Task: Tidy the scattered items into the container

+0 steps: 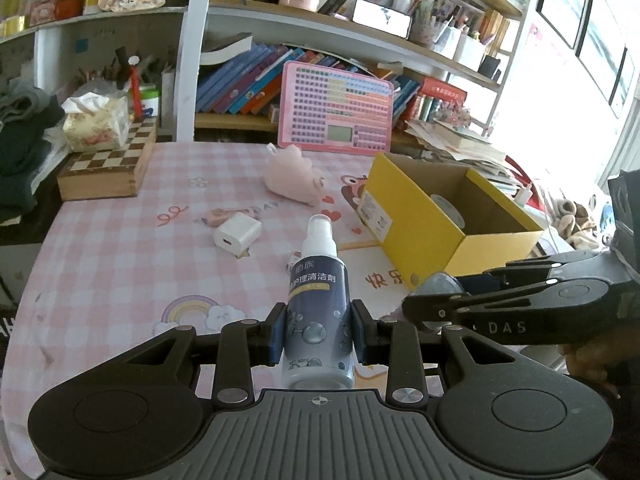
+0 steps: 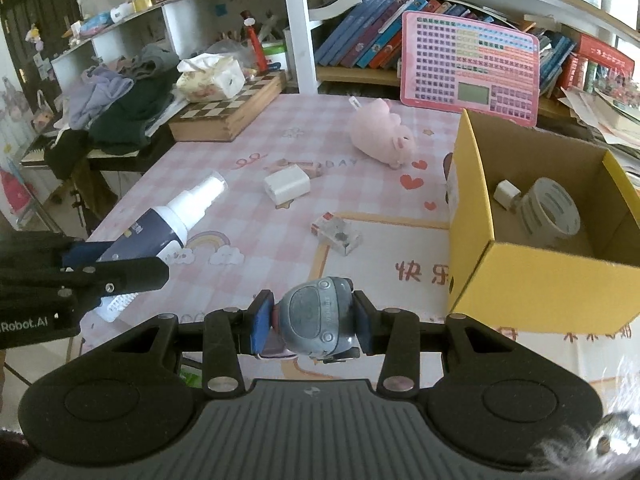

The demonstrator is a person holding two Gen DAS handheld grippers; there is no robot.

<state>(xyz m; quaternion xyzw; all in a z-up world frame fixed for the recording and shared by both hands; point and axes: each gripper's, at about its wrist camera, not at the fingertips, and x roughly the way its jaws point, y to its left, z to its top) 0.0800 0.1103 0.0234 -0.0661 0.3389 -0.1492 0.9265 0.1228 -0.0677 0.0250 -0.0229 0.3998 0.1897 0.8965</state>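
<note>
The left hand-held gripper (image 1: 318, 338) is clamped on a dark blue spray bottle with a white nozzle and clear cap (image 1: 318, 300), held above the pink checked table (image 1: 120, 260). The right hand-held gripper (image 2: 314, 320) grips a rounded grey-blue gadget (image 2: 316, 316) just beside the open yellow cardboard box (image 2: 532, 280) (which holds a roll of pale tape (image 2: 550, 212) and a small white plug (image 2: 506, 194)). On the table lie a white charger cube (image 2: 287, 184), a pink plush pig (image 2: 380, 132) and a small clear packet with a red end (image 2: 338, 232), all apart from the box.
</note>
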